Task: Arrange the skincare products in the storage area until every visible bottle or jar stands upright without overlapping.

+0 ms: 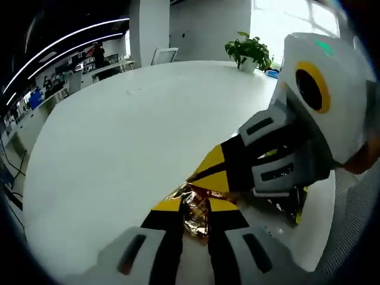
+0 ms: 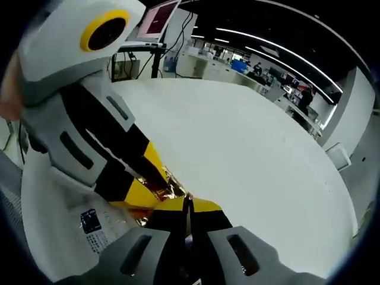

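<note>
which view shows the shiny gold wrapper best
The left gripper view: the crinkled gold wrapper lies open between the left gripper and the right gripper, both meeting on it. In the right gripper view the wrapper is just a thin strip, mostly hidden behind the yellow fingers.

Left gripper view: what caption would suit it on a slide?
Two handheld grippers, left and right, pinch a crinkled gold foil packet on a white table.
</note>
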{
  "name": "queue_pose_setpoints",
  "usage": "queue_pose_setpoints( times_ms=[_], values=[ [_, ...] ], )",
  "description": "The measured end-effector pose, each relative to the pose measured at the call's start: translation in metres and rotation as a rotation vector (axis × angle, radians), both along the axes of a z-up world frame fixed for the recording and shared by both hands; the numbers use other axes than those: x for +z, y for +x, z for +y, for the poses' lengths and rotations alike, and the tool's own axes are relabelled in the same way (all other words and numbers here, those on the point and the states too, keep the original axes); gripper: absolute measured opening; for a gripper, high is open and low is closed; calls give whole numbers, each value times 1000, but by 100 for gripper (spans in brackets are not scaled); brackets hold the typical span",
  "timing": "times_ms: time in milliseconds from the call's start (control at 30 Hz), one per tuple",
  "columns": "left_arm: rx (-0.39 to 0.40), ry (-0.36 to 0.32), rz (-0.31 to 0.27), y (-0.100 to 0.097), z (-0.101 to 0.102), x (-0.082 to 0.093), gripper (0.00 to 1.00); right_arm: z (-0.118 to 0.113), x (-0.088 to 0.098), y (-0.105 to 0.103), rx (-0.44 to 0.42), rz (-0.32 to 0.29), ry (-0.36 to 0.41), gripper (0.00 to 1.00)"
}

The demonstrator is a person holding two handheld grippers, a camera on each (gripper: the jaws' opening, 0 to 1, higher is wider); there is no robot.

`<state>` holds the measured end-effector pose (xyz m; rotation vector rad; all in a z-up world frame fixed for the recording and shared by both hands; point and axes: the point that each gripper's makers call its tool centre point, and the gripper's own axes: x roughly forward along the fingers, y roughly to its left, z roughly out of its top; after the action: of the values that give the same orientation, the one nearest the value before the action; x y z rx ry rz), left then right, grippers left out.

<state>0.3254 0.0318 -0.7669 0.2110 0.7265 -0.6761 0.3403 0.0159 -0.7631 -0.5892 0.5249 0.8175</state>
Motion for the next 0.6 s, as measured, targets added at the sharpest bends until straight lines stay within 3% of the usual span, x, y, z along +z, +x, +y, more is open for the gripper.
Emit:
queue_pose_setpoints(
  times_ms=[100,167,233,333,600],
  values=[
    [-9,9,4,4,0,-1,13,-2,1,4,-13,5,11,3],
    [-15,13,1,2,0,0,13,-5,6,6,-32,6,22,10],
    [-15,10,1,2,1,0,13,-5,19,10,-39,-31,61,17],
    [-15,13,1,2,0,1,13,-10,39,8,-32,-72,69,18],
    [-34,30,-1,3,0,1,13,-30,83,-20,-24,-150,122,32]
  ],
)
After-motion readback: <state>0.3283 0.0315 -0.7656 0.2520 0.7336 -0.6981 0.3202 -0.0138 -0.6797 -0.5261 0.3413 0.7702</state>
